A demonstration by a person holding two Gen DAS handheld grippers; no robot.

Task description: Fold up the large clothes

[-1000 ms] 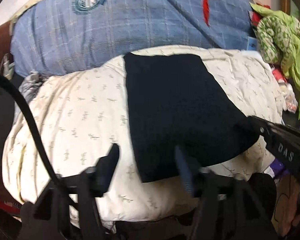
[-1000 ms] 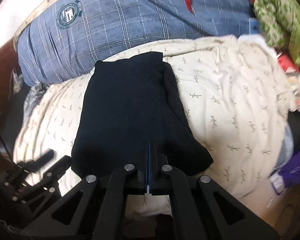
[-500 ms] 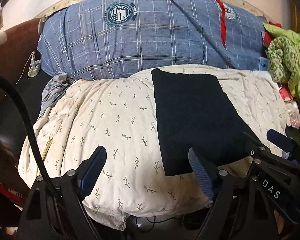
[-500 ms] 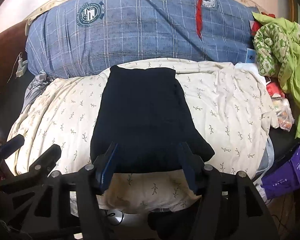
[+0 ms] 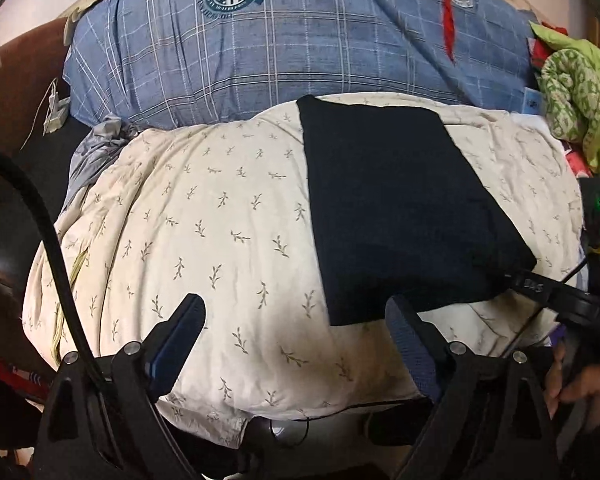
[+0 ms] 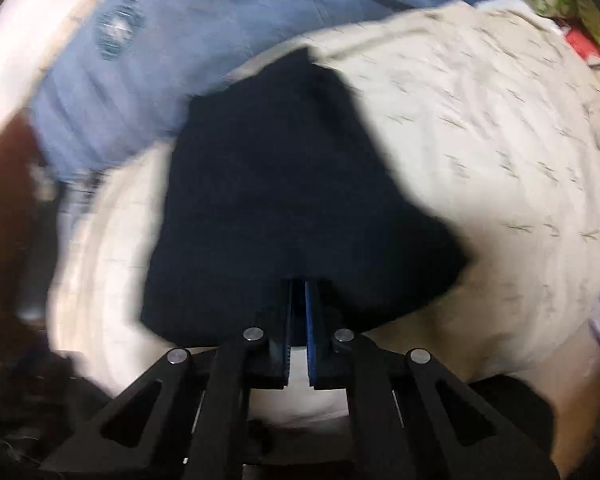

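A dark navy folded garment (image 5: 396, 208) lies flat on a cream leaf-print duvet (image 5: 220, 220); it also shows in the blurred right wrist view (image 6: 284, 200). My left gripper (image 5: 296, 316) is open and empty, held above the duvet's near edge, left of the garment's near corner. My right gripper (image 6: 299, 292) is shut at the garment's near edge; whether cloth is pinched between the pads is not clear. The right gripper's body shows at the garment's near right corner in the left wrist view (image 5: 556, 296).
A large blue plaid pillow (image 5: 300, 40) lies behind the duvet. A green patterned heap of clothes (image 5: 576, 92) sits at the right. A black cable (image 5: 44, 216) crosses the left. A dark headboard (image 5: 16, 92) stands far left.
My right gripper was open half a second ago and has closed at the garment's near edge while moving fast. My left gripper has stayed open and shifted slightly.
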